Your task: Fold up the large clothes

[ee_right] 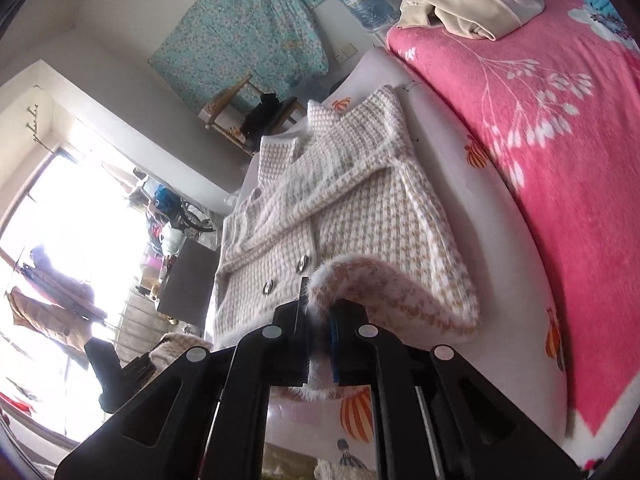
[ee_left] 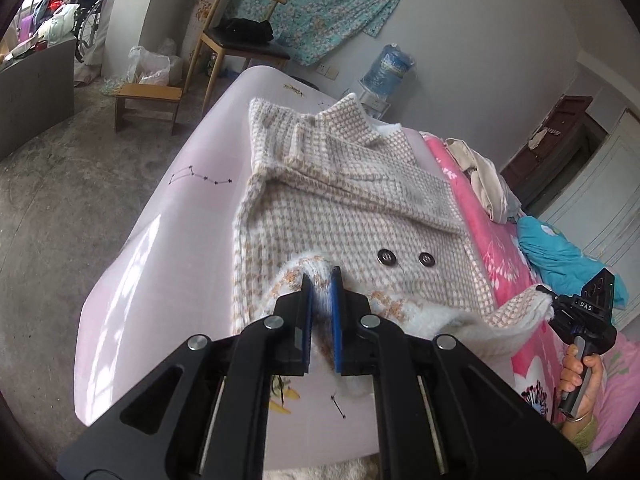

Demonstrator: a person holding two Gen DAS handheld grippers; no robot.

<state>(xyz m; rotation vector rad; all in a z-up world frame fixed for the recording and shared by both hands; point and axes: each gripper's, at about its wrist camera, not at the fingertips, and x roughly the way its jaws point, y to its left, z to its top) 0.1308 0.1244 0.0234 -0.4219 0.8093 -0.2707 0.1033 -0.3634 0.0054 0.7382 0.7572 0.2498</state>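
Note:
A beige and white houndstooth coat point(ee_left: 344, 216) lies on a pale pink bed sheet point(ee_left: 160, 240), collar at the far end, sleeves folded across its front, two dark buttons showing. My left gripper point(ee_left: 322, 280) is shut on the coat's near hem, lifted and curled back. My right gripper point(ee_left: 554, 300) is seen at the right, shut on the hem's other corner. In the right wrist view the coat point(ee_right: 360, 208) lies ahead and my right gripper point(ee_right: 316, 300) is shut on the fuzzy hem, which curls up over the coat.
A pink flowered blanket point(ee_left: 500, 256) lies right of the coat, with cream clothes point(ee_left: 484, 184) and a blue cloth point(ee_left: 560, 256) on it. A wooden chair point(ee_left: 240, 40) and a stool point(ee_left: 148, 100) stand on the floor beyond the bed's left edge.

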